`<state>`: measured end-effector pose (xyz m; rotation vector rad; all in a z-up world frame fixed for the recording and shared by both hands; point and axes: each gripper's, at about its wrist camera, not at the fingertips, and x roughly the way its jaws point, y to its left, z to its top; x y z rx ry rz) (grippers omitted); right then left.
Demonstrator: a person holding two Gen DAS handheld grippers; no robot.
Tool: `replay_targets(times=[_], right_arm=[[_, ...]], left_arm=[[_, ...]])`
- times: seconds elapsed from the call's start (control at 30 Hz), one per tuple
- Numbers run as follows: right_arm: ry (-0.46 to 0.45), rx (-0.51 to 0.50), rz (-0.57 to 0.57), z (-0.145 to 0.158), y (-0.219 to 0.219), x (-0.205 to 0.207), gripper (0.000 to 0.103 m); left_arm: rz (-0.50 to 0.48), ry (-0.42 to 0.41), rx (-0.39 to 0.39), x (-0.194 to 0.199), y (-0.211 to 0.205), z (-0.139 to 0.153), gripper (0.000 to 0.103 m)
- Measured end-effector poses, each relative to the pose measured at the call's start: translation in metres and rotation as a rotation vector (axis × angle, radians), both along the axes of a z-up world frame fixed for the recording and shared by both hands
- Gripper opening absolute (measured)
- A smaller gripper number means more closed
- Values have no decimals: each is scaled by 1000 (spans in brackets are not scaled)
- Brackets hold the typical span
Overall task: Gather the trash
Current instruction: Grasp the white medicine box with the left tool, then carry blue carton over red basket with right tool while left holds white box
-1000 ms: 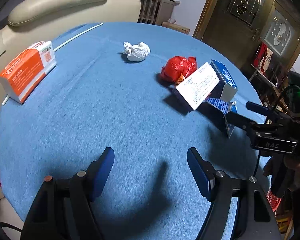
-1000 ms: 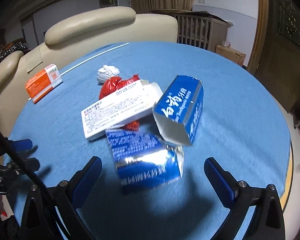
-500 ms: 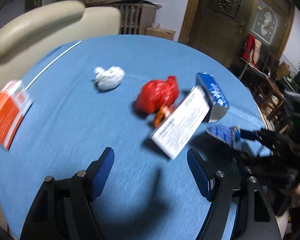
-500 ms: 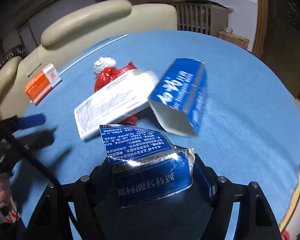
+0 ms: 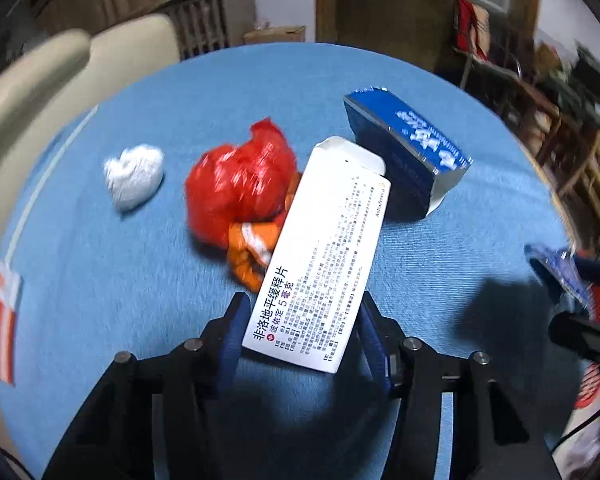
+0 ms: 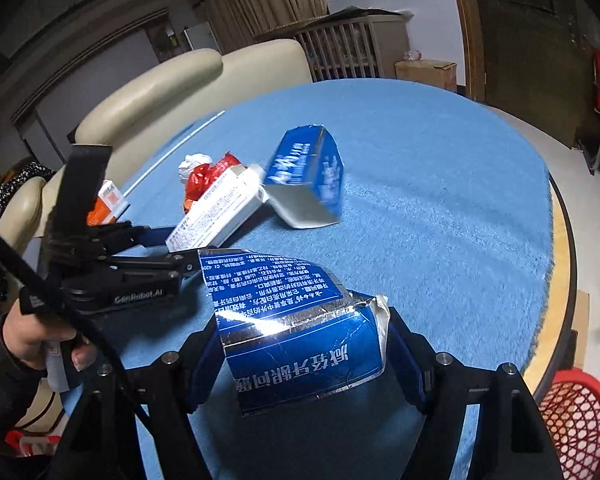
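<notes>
Both grippers closing on cardboard trash over the blue table

The left gripper (image 5: 300, 340) has just been closing; its fingers flank the near end of the white medicine box (image 5: 324, 256), contact uncertain; the right gripper (image 6: 300, 360) clamps the flattened blue toothpaste carton (image 6: 296, 340) between its fingers; the end-only hold could let the long box pivot or slip, dragging the red plastic bag (image 5: 240, 188) beyond the left fingertips.

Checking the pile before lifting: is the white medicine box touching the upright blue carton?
Touching: in the left wrist view the white medicine box has its far end against the blue carton.
</notes>
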<state>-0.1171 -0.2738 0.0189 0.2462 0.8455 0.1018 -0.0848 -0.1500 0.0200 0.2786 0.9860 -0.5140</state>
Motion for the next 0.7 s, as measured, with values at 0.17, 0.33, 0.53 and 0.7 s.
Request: replay_targets(times=[0.17, 0.33, 0.53, 0.7], right_arm=[[-17, 23, -18, 3, 4, -13, 76], [-18, 45, -29, 5, 17, -27, 76], [-18, 53, -52, 7, 28, -43, 76], [-26, 46, -71, 12, 34, -53, 76]], left_arm=[[69, -13, -11, -23, 25, 13, 55], [140, -37, -4, -53, 49, 24, 55], [182, -64, -8, -79, 59, 36, 55], [190, -86, -20, -89, 58, 47, 55]])
